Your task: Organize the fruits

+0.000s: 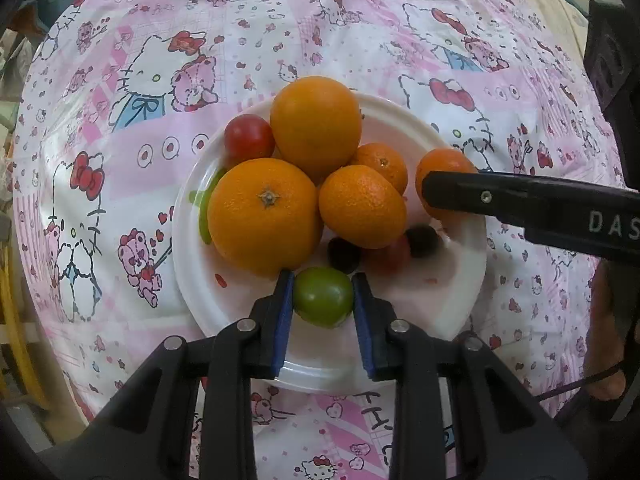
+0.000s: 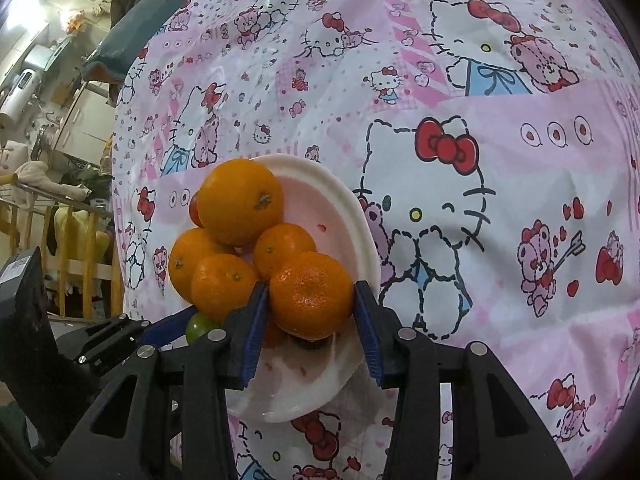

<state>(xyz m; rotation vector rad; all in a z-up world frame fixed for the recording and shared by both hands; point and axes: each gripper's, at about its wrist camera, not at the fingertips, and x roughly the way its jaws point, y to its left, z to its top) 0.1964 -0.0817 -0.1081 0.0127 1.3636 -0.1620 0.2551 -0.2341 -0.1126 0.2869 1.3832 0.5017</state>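
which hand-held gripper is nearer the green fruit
Left. The left hand-held gripper is shut on the green fruit. The right hand-held gripper is across the plate, around a mandarin.

Left gripper [image 1: 323, 294]: black, two-fingered, blue-padded; points steeply downward, jaws closed tight on a small round green fruit [image 1: 323, 297].
Right gripper [image 2: 310, 294]: black, two-fingered, blue-padded; angled downward, pads flanking a dimpled orange mandarin [image 2: 311, 295] and touching both its sides.
Left view: one black right-gripper finger [image 1: 520, 204] reaches in from the right edge.
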